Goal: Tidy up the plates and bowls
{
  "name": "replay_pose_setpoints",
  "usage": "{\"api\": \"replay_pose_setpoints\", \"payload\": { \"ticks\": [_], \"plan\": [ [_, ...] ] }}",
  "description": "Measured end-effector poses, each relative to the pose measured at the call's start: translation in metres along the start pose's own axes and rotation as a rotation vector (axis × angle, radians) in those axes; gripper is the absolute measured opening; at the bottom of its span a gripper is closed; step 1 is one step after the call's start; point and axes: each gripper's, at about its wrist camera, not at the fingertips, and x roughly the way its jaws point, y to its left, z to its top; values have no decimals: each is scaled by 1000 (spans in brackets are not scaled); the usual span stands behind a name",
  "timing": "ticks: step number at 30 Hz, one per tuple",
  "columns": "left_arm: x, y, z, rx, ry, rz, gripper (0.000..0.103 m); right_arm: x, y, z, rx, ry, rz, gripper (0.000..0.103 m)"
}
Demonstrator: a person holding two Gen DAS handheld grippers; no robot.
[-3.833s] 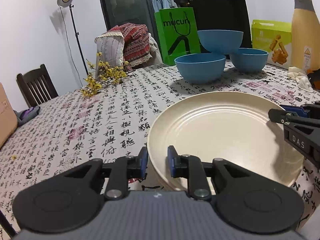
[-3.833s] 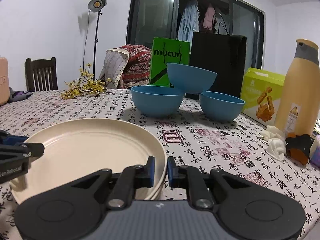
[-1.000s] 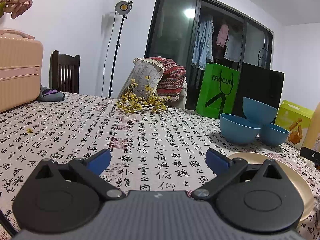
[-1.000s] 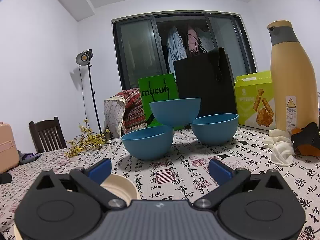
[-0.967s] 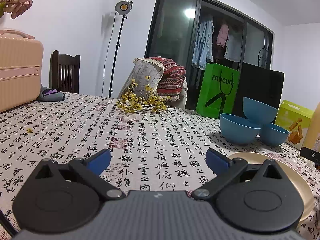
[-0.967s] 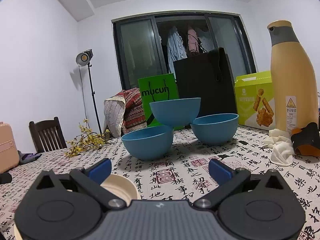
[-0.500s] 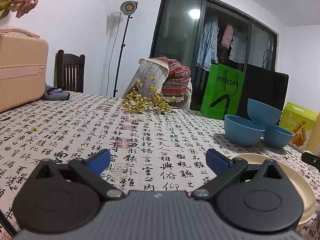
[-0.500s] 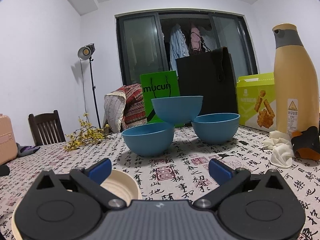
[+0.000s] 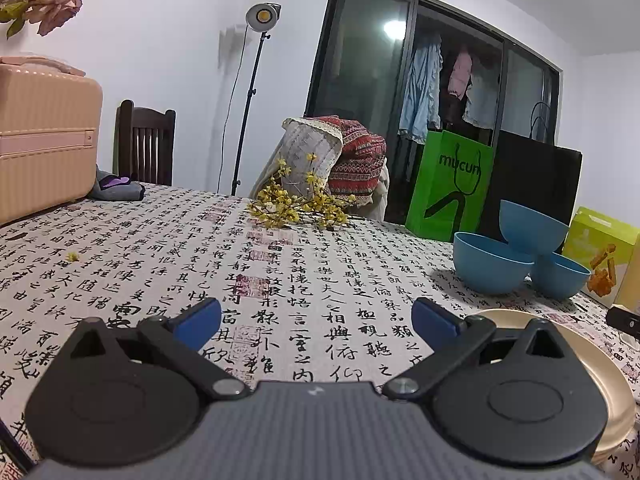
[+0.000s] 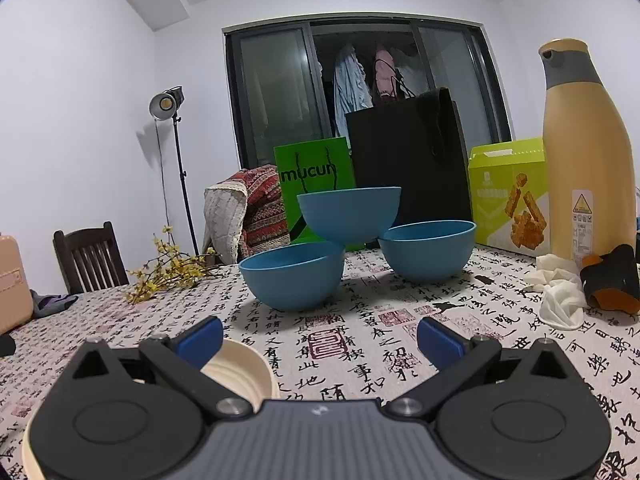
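Three blue bowls (image 10: 320, 248) sit together toward the far side of my worktop (image 10: 360, 332): two stand on the cloth side by side, and the third rests tilted on top, propped across their rims. They are plain, matte and deep-sided, all the same colour. The cream plates (image 9: 616, 380) lie nearer to me, stacked flat; from the right wrist view I see a ridged inner ring and a thick pale rim low on the left, mostly hidden behind my own tool body.

My left tool (image 9: 316, 320) is spread wide with nothing between its blue pads, hovering over bare patterned cloth, the plates just off to its right. My right tool (image 10: 320, 340) is likewise spread wide and empty, its left finger above the plates' edge, pointing toward the bowls, which stand well apart from it.

Behind the bowls stand a green paper bag (image 10: 316, 180) and a black bag (image 10: 408, 160). To their right are a lime-green snack box (image 10: 512, 196), a tall tan bottle (image 10: 588, 152), a crumpled white tissue (image 10: 560, 296) and a dark rolled item beside it. A sprig of yellow flowers (image 9: 300, 204) lies on the cloth to the left, with a wooden chair (image 9: 144, 144), a peach suitcase (image 9: 44, 136) and a lamp on a stand (image 9: 260, 20) beyond.
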Motion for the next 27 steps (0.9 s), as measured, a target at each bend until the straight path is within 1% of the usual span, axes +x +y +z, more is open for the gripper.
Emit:
{"api": "replay_pose_setpoints", "payload": {
  "ticks": [27],
  "plan": [
    [0,-1,0,12,7,-25,103,2,0,-1,2,9,-12,103]
  ]
}}
